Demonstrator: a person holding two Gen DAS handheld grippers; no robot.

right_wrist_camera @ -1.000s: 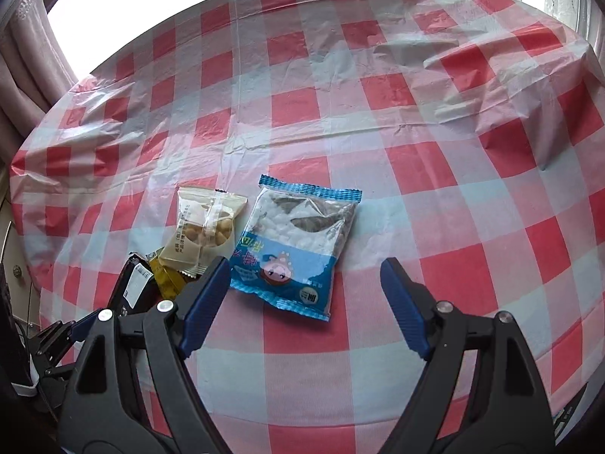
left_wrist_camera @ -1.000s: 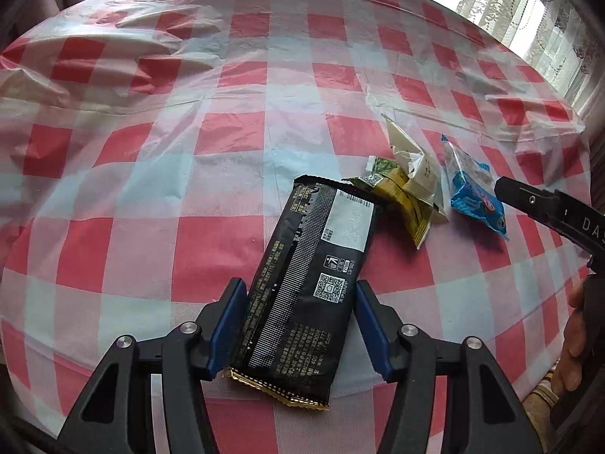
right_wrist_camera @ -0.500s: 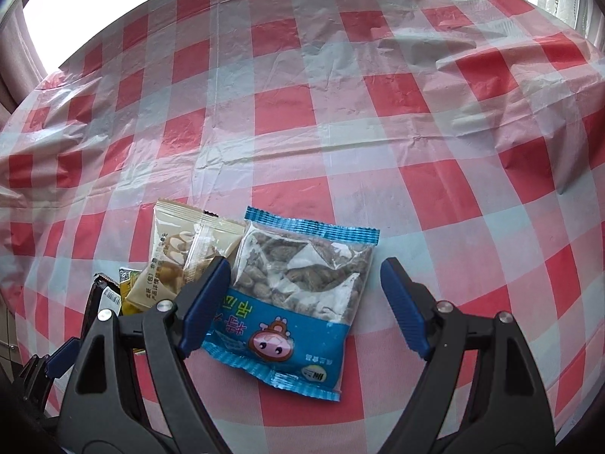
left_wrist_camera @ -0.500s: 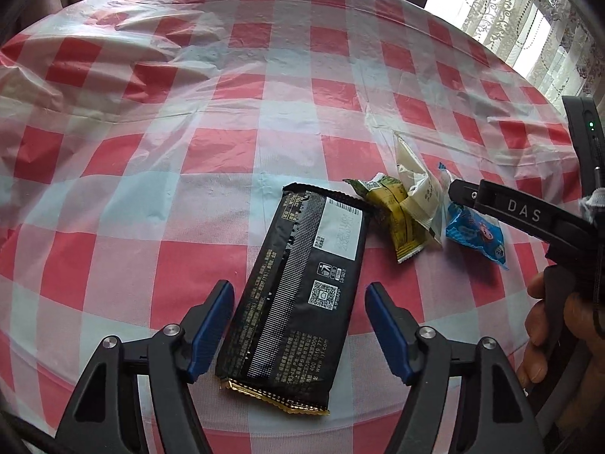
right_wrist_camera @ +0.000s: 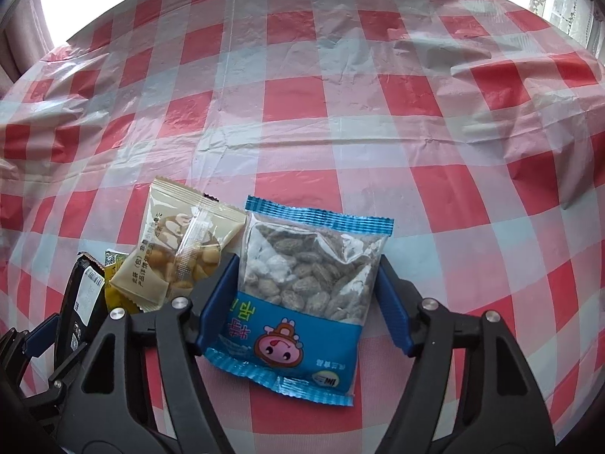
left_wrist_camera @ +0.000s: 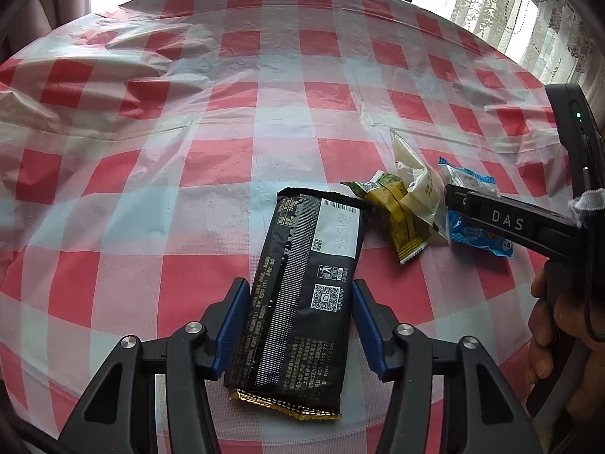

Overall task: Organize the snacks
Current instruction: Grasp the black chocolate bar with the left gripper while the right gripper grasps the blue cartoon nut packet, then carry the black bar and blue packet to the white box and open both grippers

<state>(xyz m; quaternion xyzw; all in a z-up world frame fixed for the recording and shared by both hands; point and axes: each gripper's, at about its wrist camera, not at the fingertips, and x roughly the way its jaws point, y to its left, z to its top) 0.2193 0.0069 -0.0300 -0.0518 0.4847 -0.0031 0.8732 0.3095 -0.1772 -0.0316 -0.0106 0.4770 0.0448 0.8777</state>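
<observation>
A long black snack bar packet (left_wrist_camera: 302, 302) lies on the checked tablecloth between the blue pads of my left gripper (left_wrist_camera: 298, 306), which are closed against its two long sides. A blue and clear bag of dried fruit (right_wrist_camera: 306, 299) lies between the pads of my right gripper (right_wrist_camera: 306, 295), which touch its edges. A beige nut packet (right_wrist_camera: 177, 249) and a yellow packet (left_wrist_camera: 397, 212) lie between the two. The black packet (right_wrist_camera: 81, 302) also shows at the right wrist view's left edge.
The round table wears a wrinkled red and white checked plastic cloth (left_wrist_camera: 227, 121). Curtains and a bright window (left_wrist_camera: 510, 7) stand behind it. The right gripper's body and the holding hand (left_wrist_camera: 559, 302) fill the left view's right edge.
The left gripper's pads closed in from a wide stance onto the black packet's sides. The right gripper moved forward and down over the blue bag and narrowed onto it.
</observation>
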